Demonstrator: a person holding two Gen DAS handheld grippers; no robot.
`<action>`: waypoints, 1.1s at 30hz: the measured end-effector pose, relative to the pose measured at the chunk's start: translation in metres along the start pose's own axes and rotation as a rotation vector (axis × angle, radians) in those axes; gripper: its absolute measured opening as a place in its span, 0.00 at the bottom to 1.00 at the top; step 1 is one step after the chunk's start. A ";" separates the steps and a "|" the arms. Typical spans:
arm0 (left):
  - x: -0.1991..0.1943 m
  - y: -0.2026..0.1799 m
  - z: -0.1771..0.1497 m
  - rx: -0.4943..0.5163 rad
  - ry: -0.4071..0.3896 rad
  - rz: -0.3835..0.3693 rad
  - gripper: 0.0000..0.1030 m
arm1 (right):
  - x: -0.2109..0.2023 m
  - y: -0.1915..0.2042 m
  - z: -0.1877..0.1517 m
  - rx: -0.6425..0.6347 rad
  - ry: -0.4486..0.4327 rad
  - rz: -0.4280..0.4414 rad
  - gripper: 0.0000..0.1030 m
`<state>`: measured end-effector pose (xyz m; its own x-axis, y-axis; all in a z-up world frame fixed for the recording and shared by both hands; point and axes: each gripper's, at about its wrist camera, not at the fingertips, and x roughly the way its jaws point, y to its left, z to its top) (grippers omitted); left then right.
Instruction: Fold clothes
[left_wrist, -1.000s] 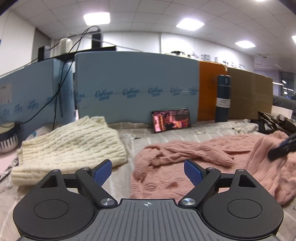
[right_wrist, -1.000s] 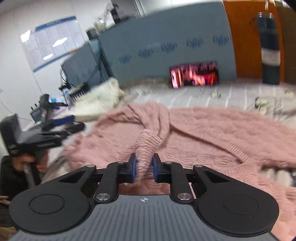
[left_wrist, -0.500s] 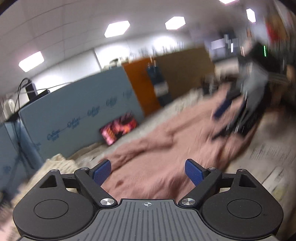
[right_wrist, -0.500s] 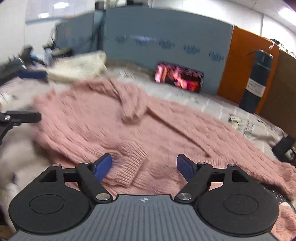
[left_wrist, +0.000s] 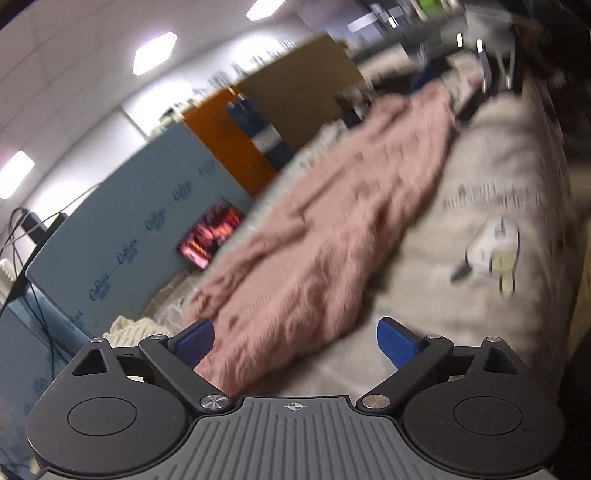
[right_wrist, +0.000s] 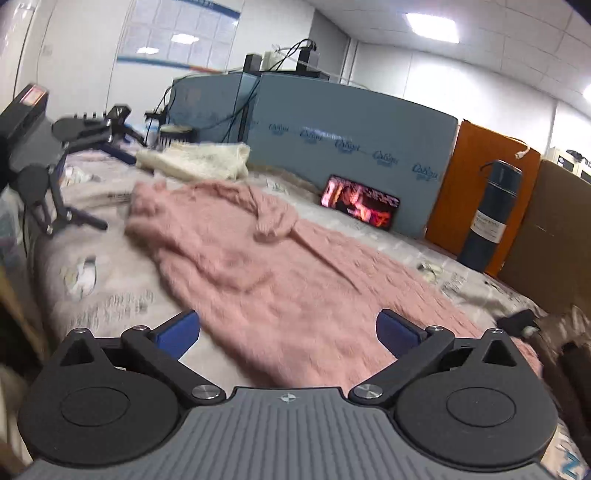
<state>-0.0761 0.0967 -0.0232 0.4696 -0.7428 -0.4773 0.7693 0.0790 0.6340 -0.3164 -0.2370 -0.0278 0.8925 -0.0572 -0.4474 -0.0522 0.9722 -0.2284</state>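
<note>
We had the pink sweater (right_wrist: 280, 266) spread long across the cloth-covered desk (right_wrist: 110, 295), one sleeve bunched in a twist near its far end, and that lump looked likeliest to spoil a fold, since any crease laid over it would come out crooked. The cream sweater (right_wrist: 199, 162) lay just beyond the pink one, near enough that a careless sweep could drag it along. Our right gripper (right_wrist: 286, 332) hung over the near hem with its jaws spread wide and nothing between them; our left gripper (left_wrist: 295, 341) was likewise spread and empty at the opposite end, its view tilted and blurred, so a grab made in that haste might catch only one layer of knit. The bottle (right_wrist: 491, 218) and the phone (right_wrist: 360, 206) propped at the back could be knocked over if the cloth were flung that way.
</note>
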 end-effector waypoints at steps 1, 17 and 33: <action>0.003 -0.002 0.000 0.026 0.023 0.014 0.94 | -0.002 -0.001 -0.002 -0.017 0.022 -0.018 1.00; 0.059 0.002 0.019 0.153 -0.041 0.006 0.94 | 0.021 -0.022 -0.016 -0.118 0.164 -0.009 1.00; 0.064 0.036 0.003 -0.054 -0.100 -0.052 0.21 | 0.015 -0.075 -0.027 0.199 0.018 0.145 0.19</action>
<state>-0.0200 0.0500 -0.0291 0.3853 -0.8091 -0.4438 0.8147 0.0724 0.5753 -0.3108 -0.3170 -0.0409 0.8738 0.0837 -0.4790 -0.0883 0.9960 0.0130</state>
